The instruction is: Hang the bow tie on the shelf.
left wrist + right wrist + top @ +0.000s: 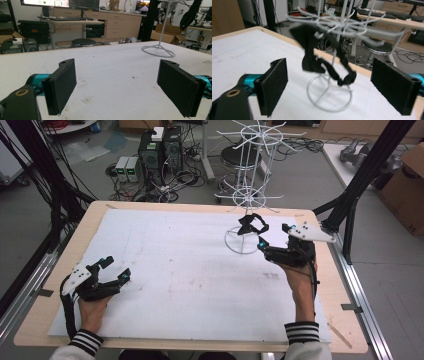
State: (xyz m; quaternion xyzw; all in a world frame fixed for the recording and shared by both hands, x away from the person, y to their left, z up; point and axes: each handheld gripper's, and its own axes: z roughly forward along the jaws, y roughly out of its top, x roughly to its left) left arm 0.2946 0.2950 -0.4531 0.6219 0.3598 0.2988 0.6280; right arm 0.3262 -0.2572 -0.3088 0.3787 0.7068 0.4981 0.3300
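Right gripper view showing right tongs (337, 85) released, facing black fabric strap (317, 57) hanging on white wire rack (329, 100); left tongs (117, 85) released over counter (112, 70).

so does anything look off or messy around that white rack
Nothing looks damaged or spilled. The black strap hangs bunched and twisted from the hooks of the white wire rack rather than hanging straight, its loop sagging toward the ring base. The right claw is open in front of it, not touching.
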